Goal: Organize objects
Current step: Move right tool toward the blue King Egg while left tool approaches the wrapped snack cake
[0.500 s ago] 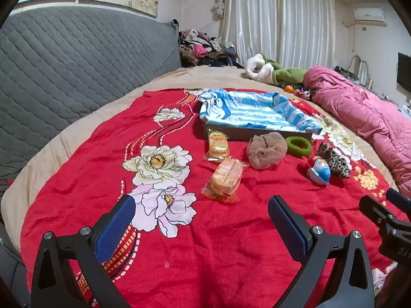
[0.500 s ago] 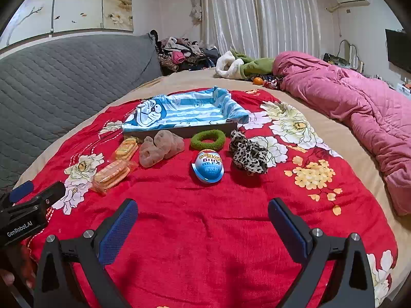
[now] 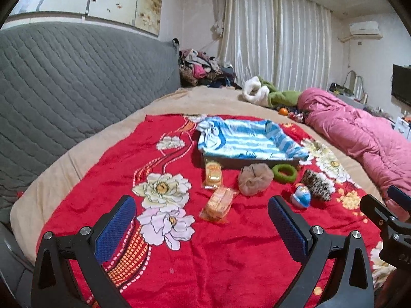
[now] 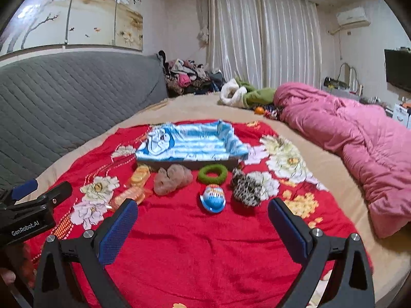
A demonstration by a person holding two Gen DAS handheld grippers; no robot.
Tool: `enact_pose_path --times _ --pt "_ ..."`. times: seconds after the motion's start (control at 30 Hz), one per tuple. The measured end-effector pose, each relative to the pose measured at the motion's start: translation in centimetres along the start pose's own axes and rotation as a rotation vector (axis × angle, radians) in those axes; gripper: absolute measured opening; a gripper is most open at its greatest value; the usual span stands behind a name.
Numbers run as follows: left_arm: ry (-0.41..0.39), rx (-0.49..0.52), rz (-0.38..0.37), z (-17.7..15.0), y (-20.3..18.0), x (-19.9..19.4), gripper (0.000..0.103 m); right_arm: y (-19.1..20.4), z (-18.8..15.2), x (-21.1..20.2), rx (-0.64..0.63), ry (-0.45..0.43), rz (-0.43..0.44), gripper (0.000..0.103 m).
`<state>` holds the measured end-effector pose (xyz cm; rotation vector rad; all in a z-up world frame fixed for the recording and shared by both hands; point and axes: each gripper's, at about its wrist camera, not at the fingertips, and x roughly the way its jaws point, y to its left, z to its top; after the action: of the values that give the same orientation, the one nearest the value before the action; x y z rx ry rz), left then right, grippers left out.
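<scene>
A shallow box lined with a blue striped cloth (image 3: 244, 138) (image 4: 190, 141) sits on a red flowered blanket (image 3: 231, 256). In front of it lie two snack packets (image 3: 218, 202) (image 3: 212, 174), a beige scrunchie (image 3: 254, 178) (image 4: 172, 179), a green ring (image 3: 283, 172) (image 4: 212, 174), a blue egg toy (image 3: 300, 196) (image 4: 212, 198) and a leopard scrunchie (image 3: 317, 184) (image 4: 246, 188). My left gripper (image 3: 203, 224) is open and empty, short of the packets. My right gripper (image 4: 203, 227) is open and empty, short of the egg toy.
A grey quilted headboard (image 3: 77, 89) runs along the left. A pink duvet (image 4: 359, 141) lies at the right. Clothes are piled at the far end (image 3: 203, 69). The beige bed edge (image 4: 372, 243) is at the lower right.
Both grippers have tilted upward a little, so the objects sit lower in both views. Nothing was taken hold of.
</scene>
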<state>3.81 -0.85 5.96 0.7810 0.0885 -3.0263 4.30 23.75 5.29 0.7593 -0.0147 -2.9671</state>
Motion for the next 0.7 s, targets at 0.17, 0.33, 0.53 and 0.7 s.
enact_pose_path --times 0.17,0.33,0.53,0.7 --pt "-0.037 0.003 -0.01 1.5 -0.2 -1.7 0.103 0.4 1.7 -2.0 -0.018 -0.045 -0.007 0.102" --pt "-0.064 0.015 -0.014 3.1 -0.7 -2.5 0.103 0.5 3.5 -3.1 -0.028 -0.076 -0.012 0.102" --pt "-0.09 0.029 -0.025 5.0 -1.3 -2.7 0.103 0.2 5.3 -3.4 -0.009 -0.097 0.003 0.102" --pt "-0.102 0.046 -0.039 6.1 -2.3 -2.5 0.103 0.1 6.7 -3.5 -0.003 -0.113 0.009 0.102"
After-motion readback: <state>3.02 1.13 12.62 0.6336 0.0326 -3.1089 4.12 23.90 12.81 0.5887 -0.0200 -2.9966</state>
